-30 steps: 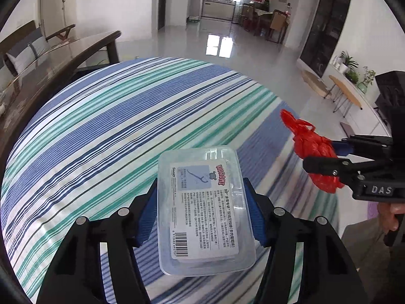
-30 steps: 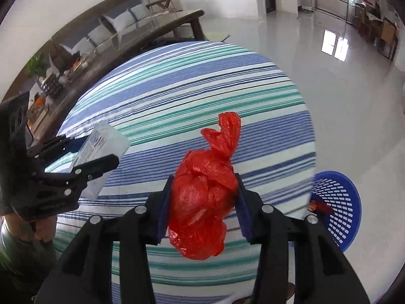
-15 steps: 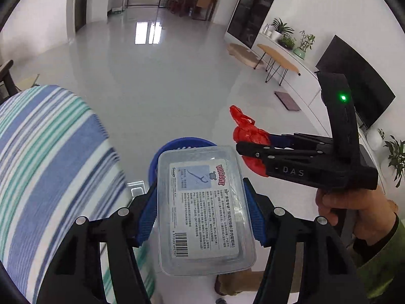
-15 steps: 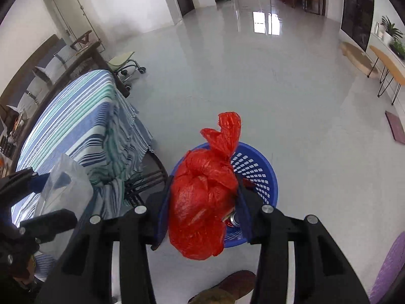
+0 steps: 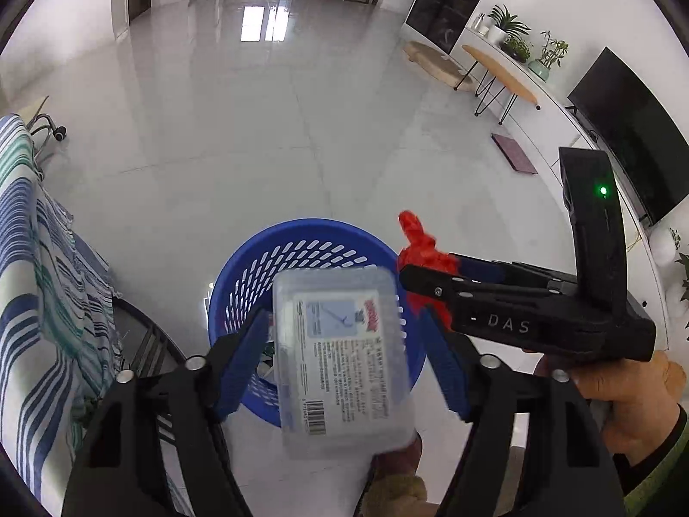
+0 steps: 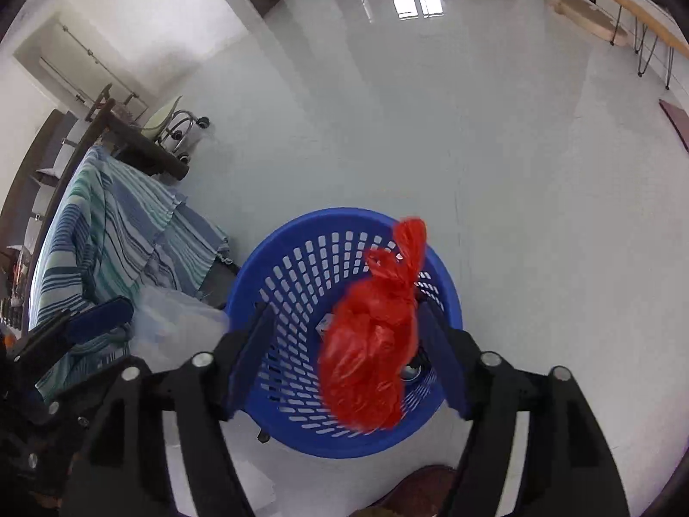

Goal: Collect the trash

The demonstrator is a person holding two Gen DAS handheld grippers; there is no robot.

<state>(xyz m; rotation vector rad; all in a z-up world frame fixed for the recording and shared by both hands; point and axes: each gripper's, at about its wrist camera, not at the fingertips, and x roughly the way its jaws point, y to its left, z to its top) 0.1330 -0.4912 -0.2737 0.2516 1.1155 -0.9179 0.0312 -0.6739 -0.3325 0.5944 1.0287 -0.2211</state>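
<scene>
Both my tools are letting go at once, above the blue basket [image 6: 301, 254] on the floor. A second ago each was clamped on its load over the striped tabletop [image 6: 107, 224]; now that tabletop sits off to the left of my tools and the basket mouth is right under them.

My left tool [image 5: 344, 362] is opening: its blue pads stand clear on either side of the clear plastic box [image 5: 342, 357], with a gap on both flanks. The box is blurred and tipped, still between the fingers but no longer pressed, so I judge it is dropping toward the basket just beyond the fingertips.

My right tool [image 6: 344, 353] is opening too. The red bag [image 6: 370, 344] hangs between its fingers, close to the right pad and well off the left one, its knotted top pointing away from me over the basket's far rim. It looks loose, not squeezed, and sits over the basket's open middle.

For the task, this means two pieces of trash are at the point of delivery. The bag looks well centred. The box lies nearer the basket's near rim, beneath my left tool, so whether it clears that edge I cannot tell. Some small items already lie in the basket's bottom.
</scene>
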